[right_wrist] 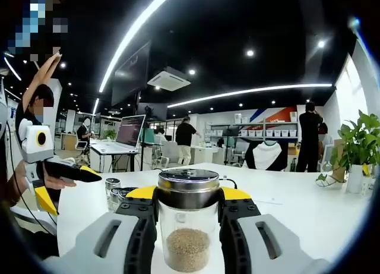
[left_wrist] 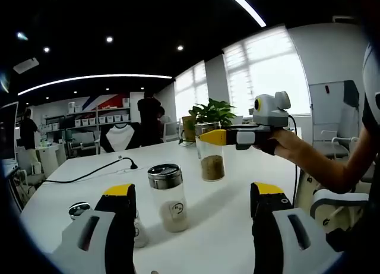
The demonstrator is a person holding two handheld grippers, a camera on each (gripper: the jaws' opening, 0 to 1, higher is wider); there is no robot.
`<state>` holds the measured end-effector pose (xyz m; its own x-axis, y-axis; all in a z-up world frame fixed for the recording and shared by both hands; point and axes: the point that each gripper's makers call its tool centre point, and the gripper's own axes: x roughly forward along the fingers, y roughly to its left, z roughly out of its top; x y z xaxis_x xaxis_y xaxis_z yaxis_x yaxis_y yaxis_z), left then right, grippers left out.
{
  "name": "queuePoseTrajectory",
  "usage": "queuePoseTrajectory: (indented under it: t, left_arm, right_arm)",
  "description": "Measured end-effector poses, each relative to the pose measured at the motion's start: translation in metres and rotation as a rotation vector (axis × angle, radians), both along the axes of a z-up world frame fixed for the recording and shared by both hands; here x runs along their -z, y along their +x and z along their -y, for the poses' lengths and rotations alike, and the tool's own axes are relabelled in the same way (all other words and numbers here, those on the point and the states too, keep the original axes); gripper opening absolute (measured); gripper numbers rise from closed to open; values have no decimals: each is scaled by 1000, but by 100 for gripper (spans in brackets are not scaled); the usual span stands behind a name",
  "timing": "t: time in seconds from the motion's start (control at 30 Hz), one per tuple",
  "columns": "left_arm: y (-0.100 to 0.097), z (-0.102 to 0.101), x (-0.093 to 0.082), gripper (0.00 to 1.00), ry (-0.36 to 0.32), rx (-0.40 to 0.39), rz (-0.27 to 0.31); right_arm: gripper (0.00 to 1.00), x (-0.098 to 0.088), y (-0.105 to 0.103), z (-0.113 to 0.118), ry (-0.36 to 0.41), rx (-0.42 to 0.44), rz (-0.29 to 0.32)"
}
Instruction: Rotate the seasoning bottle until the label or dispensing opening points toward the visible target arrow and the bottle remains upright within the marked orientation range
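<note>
In the left gripper view, the left claw (left_wrist: 193, 211) is standing open over the white worktop (left_wrist: 231, 226), framing one seasoning bottle (left_wrist: 168, 197) of pale powder, while the right claw (left_wrist: 209, 137) is gripping a second bottle (left_wrist: 211, 157) of brown granules beyond it. In the right gripper view, the right claw (right_wrist: 189, 211) is clamping that brown-granule bottle (right_wrist: 187, 223) upright, with two small jars (right_wrist: 114, 191) sitting left on the worktop (right_wrist: 297, 208).
</note>
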<state>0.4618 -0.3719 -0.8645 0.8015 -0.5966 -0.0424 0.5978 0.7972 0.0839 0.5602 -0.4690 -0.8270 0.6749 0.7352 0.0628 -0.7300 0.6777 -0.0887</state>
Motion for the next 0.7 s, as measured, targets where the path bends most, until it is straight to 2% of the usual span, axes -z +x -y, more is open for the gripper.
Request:
queuePoseTrajectory:
  t: [0.17, 0.3, 0.43, 0.57, 0.7]
  left_arm:
    - [-2, 5, 10, 83, 3, 26, -18]
    - [-4, 5, 16, 80, 7, 42, -26]
    - [-6, 7, 21, 74, 4, 71, -31]
    - [-4, 12, 28, 73, 6, 91, -40]
    - [-4, 18, 30, 70, 14, 116, -41]
  right_arm:
    - [37, 8, -11, -5, -31, -20, 17]
    - [37, 15, -21, -11, 3, -54, -16]
    - [37, 20, -31, -18, 13, -100, -22]
    - [37, 21, -43, -25, 74, -179, -40]
    - [37, 20, -54, -31, 101, -245, -26]
